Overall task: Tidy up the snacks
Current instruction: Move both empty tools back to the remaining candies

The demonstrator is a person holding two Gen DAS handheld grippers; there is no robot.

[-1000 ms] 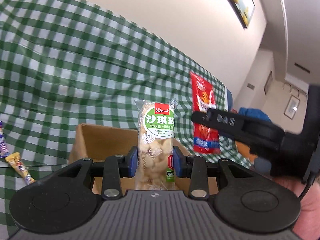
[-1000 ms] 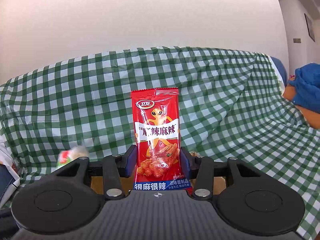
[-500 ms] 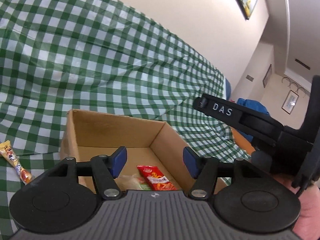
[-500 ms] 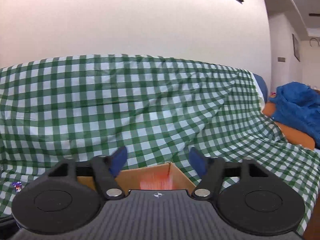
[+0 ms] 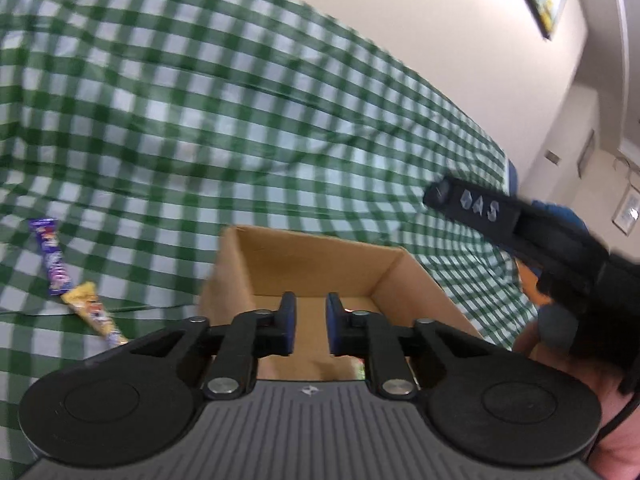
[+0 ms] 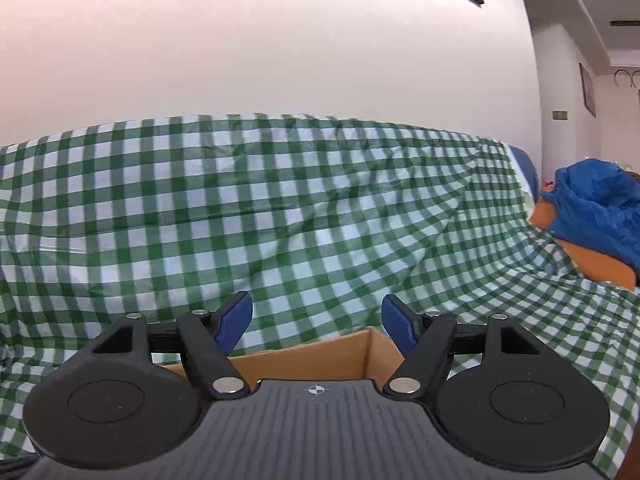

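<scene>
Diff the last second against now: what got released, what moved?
Both snacks were let go into the cardboard box: the green-label pack from the left hand-held gripper, now shut and empty; the red pack from the right hand-held gripper, now closing on nothing. The two wrapped snacks on the checked cloth stayed put.

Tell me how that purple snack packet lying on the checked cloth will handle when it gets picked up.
The purple snack packet looks slim and flat, so probably light. Its shiny wrapper may be slippery between pads. It lies on soft checked cloth, so it likely won't roll.

Empty closing jaws above cardboard box
</scene>
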